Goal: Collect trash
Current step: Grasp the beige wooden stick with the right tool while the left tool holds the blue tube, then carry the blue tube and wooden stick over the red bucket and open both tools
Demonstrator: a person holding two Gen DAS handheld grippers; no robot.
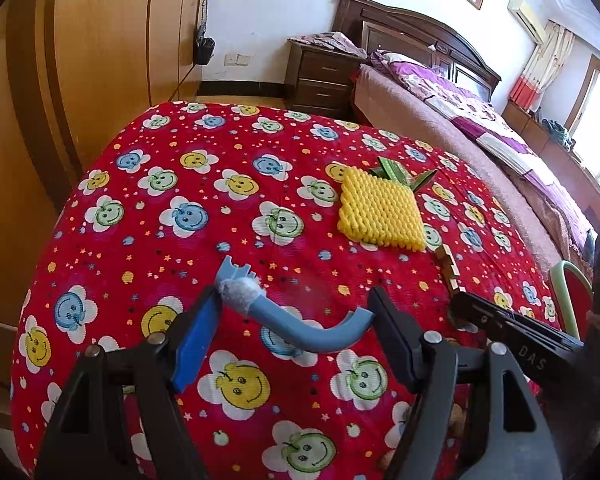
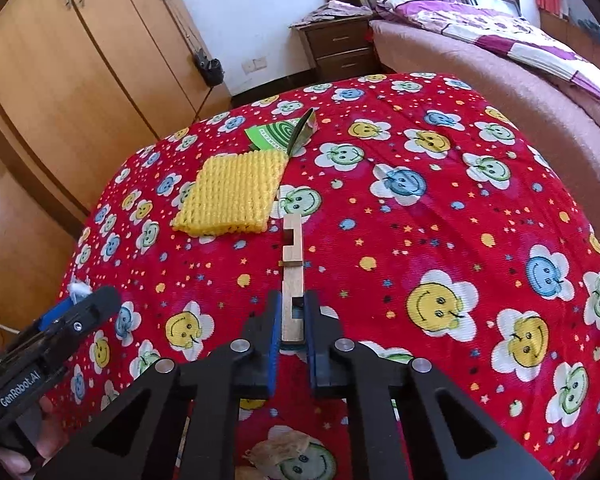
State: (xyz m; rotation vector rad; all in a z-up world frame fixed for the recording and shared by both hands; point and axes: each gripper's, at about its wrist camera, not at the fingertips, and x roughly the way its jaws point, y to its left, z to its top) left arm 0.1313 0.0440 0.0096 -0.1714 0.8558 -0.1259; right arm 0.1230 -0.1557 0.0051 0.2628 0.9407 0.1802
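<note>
Right tongs (image 2: 291, 320) clamped on wooden stick (image 2: 292, 280)

The tablecloth (image 2: 440, 216) is bright red, printed with white flowers bearing yellow, blue and green smiling faces, among small stars and dots. On it, the foam net (image 2: 232, 192) is plain yellow with a ribbed weave. Just beyond the foam net, the paper wrapper (image 2: 278, 134) is green with darker concentric rings. Beside the foam net, the notched wooden stick (image 2: 292, 276) is pale tan. The curved plastic piece (image 1: 312, 336) is grey-blue, with whitish wrapping near one end.
</note>
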